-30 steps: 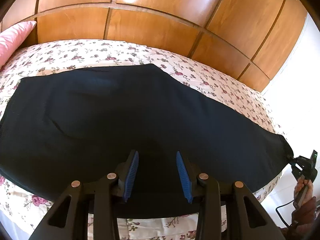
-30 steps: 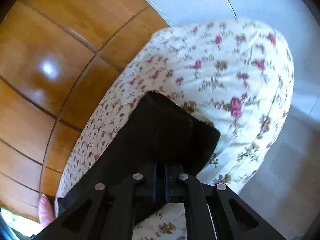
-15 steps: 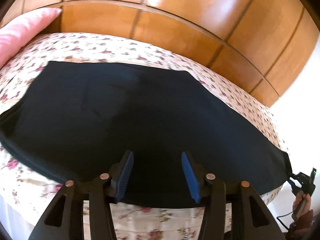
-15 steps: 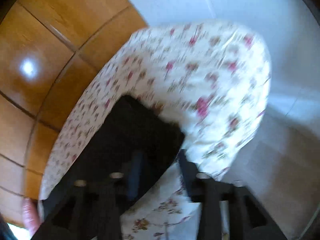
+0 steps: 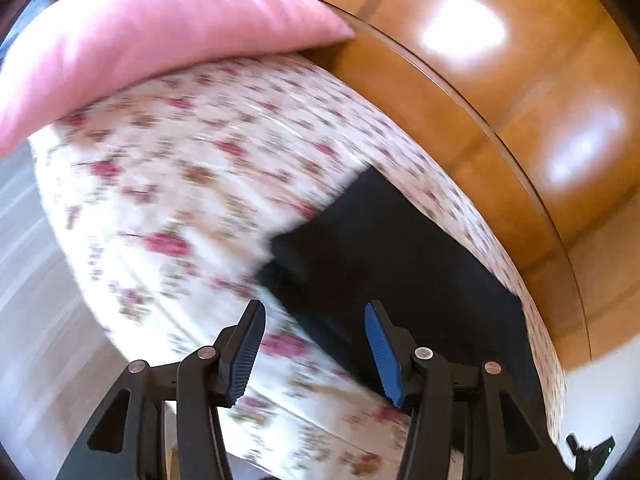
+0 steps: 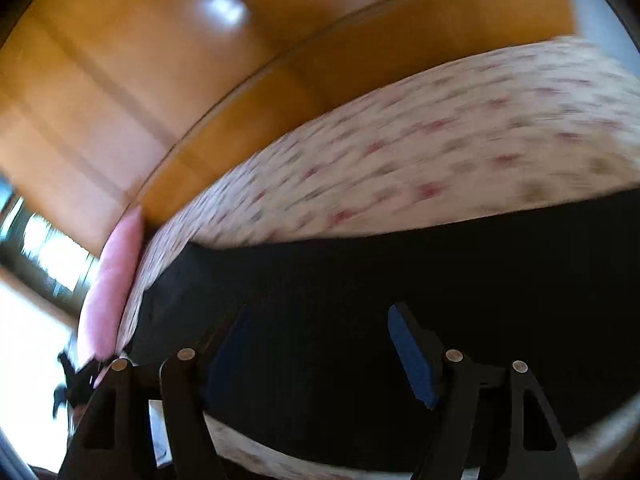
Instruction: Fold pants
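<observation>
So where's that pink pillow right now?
The soft pink pillow sits upper left in the left wrist view, on the floral bed against the wooden headboard.

The flat-spread black fabric pants (image 5: 400, 256) lie on the bed with the flower-printed sheet (image 5: 180, 184). A soft pink pillow (image 5: 132, 36) rests at one end of the bed, apart from the pants. The glossy wooden panelled wall (image 5: 500, 92) runs along the bed's far side, behind the pants.
</observation>
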Demonstrator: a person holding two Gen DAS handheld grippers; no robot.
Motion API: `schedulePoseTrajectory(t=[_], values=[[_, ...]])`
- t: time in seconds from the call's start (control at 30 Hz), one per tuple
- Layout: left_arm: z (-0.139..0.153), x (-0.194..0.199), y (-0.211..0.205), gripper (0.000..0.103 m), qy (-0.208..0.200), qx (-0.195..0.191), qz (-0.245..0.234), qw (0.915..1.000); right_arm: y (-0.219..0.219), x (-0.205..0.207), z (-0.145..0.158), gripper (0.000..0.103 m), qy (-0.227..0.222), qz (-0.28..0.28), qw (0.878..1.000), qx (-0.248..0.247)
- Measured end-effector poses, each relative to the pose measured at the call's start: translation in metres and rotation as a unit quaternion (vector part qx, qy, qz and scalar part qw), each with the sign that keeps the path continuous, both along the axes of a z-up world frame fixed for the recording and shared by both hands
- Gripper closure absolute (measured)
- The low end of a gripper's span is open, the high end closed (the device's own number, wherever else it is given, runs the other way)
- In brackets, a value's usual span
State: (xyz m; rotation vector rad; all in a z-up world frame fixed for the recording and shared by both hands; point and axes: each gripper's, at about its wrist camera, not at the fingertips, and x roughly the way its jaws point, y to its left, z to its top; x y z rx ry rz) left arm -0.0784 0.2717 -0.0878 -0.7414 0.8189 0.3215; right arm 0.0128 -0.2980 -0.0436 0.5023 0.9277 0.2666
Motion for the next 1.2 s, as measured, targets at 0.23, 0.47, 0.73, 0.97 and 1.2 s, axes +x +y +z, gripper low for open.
schedulePoseTrajectory(t=[0.23,0.47,0.73,0.97,1.2], values=[[-0.021,-0.012,0.034,0.048,-0.015,-0.088,0.050,0.9947,0.102,0.029,-0.022,0.031,0.022,0.126,0.992,-0.005],[-0.033,0.012,0.033,0.047,-0.002,-0.121,0.047,0.9916,0.122,0.035,-0.043,0.031,0.047,0.147,0.988,-0.013],[0.007,0.021,0.011,0.088,-0.071,-0.039,-0.001,0.9967,0.114,0.037,-0.048,0.031,0.041,0.163,0.986,0.004],[-0.035,0.023,0.014,0.081,0.020,-0.021,0.006,0.9996,0.107,0.048,-0.043,0.041,0.054,0.184,0.980,0.043],[0.003,0.012,0.019,0.069,0.011,0.054,0.063,0.9965,0.127,0.100,-0.009,0.056,0.014,0.216,0.974,0.067]])
